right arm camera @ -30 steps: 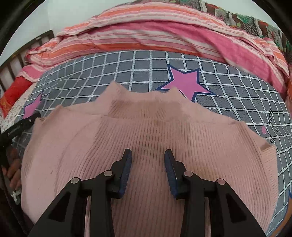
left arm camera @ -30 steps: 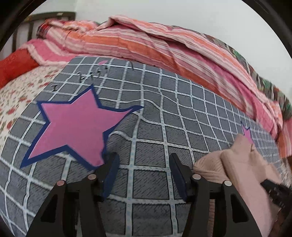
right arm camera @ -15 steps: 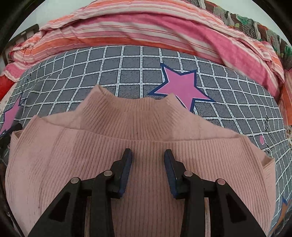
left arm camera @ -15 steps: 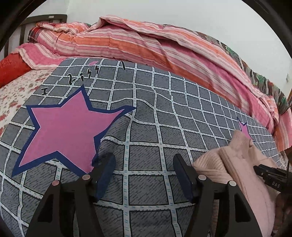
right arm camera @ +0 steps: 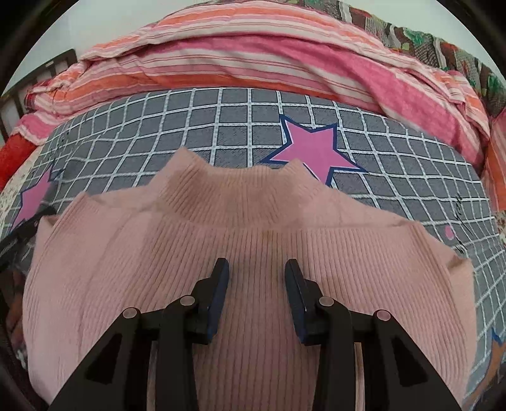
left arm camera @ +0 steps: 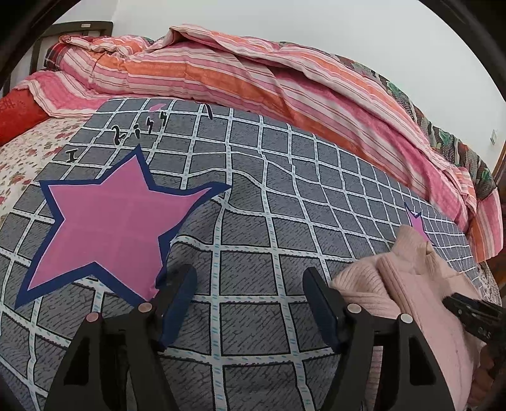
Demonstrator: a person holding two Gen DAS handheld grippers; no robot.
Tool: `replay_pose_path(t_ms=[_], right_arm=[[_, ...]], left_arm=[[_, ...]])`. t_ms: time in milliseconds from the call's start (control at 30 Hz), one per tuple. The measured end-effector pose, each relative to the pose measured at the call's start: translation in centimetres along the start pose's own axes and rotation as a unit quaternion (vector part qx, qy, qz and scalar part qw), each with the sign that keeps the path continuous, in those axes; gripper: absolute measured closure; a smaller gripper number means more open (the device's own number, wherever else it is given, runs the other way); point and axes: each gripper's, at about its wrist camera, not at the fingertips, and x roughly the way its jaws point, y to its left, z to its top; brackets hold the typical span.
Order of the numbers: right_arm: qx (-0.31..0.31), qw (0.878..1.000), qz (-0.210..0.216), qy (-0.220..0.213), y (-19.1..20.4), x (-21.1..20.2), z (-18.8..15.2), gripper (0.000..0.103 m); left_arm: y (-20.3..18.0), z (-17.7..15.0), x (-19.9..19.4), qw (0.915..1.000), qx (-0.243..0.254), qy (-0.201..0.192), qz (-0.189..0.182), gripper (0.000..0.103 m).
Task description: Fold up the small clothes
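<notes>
While my left hand-held gripper [left arm camera: 249, 303] is opening over bare grey checked bedsheet [left arm camera: 284, 202], the right hand-held gripper [right arm camera: 256, 294], part-spread, pinches nothing; the pink ribbed knit sweater [right arm camera: 253, 240] at its twelve o'clock could bunch if grabbed one-sided.

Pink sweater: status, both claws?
Left claw opening, empty, over grid sheet. Right claw open above pink sweater, not gripping. Sweater flat, collar away. Nothing in the way.

Probably a home bedroom: bed [left arm camera: 284, 221] with striped quilt [left arm camera: 253, 72] and dark headboard [left arm camera: 79, 28].
</notes>
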Motion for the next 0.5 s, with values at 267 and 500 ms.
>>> replay_pose_path(t_ms=[267, 500], right_arm=[[-0.002, 1.0, 0.004, -0.023, 0.3, -4.0, -3.1, 0.067], [-0.032, 0.998, -0.017, -0.047, 1.5, -6.4, -6.6, 0.067]], left_arm=[[-0.2, 0.0, -0.1, 1.0, 0.004, 0.006, 0.0, 0.033], [-0.3, -1.5, -2.6, 0.9996, -0.002, 0.02, -0.02, 0.03]])
